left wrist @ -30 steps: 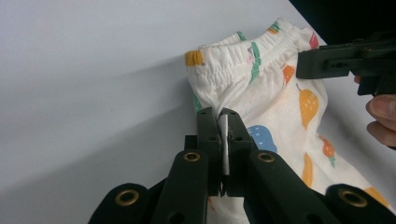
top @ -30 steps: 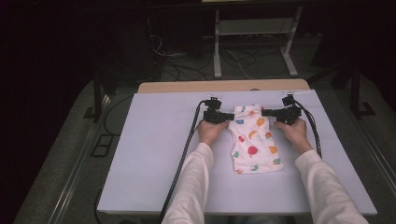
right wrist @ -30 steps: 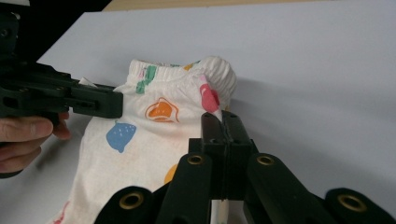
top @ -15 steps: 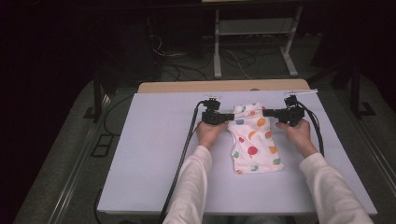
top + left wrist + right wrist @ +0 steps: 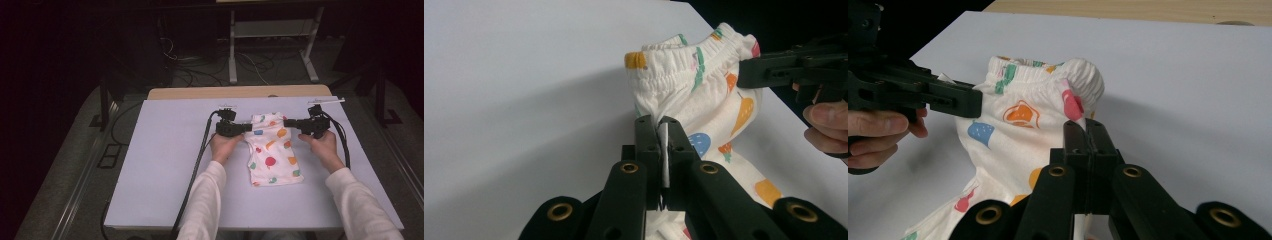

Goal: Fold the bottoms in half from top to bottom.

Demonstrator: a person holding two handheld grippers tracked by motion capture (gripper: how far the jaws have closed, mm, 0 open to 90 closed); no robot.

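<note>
A small pair of white shorts (image 5: 272,150) with coloured spots and an elastic waistband lies on the white table (image 5: 160,165). Its waistband end is lifted between the two grippers while the legs trail toward the person. My left gripper (image 5: 248,127) is shut on the left side of the waistband (image 5: 659,107), and white cloth shows pinched between the jaws. My right gripper (image 5: 287,122) is shut on the right side of the shorts (image 5: 1023,115). In the left gripper view the other gripper (image 5: 744,75) is at the upper right.
Black cables (image 5: 197,165) trail from both grippers down the table toward the person. A wooden strip (image 5: 240,93) runs along the far table edge. Beyond it, on the dark floor, stand a metal frame (image 5: 272,45) and loose cables.
Both hands have shifted slightly right and up with the waistband held between them. The shorts' top edge has lifted a little off the table.
</note>
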